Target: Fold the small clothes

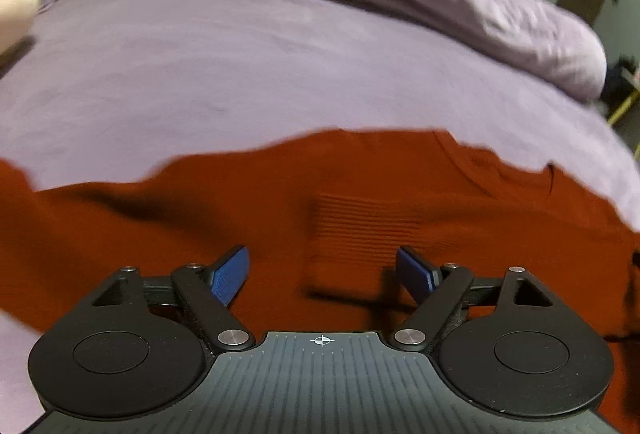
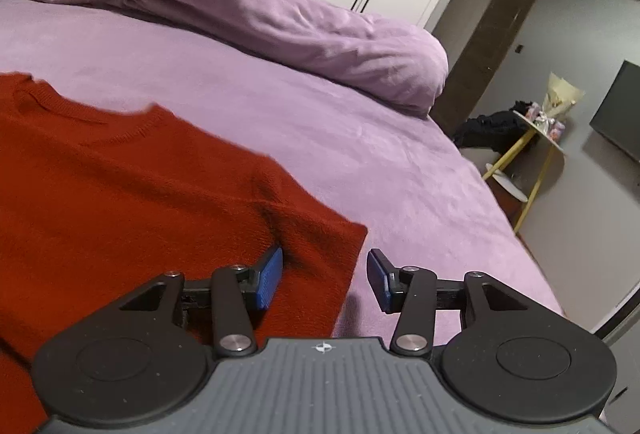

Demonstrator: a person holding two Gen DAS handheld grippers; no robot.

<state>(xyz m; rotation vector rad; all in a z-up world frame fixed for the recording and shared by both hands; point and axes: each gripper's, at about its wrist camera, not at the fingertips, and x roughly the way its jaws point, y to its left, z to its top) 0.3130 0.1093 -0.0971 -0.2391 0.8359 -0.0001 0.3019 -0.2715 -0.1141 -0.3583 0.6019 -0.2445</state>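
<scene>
Right wrist view: your right gripper [image 2: 325, 278] gapes astride the red sweater's [image 2: 120, 185] lower-centre corner on the bed [image 2: 360, 153]; close on one layer. Left gripper [image 1: 322, 276] hovers wide apart, empty, over the sweater.

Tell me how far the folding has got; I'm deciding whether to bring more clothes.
Early stage. Done: the red sweater lies spread on the purple bedsheet, one ribbed cuff lying across its body. In hand: nothing gripped; the left gripper hovers open over it, the right gripper open at its edge. Left: the body folds.
</scene>
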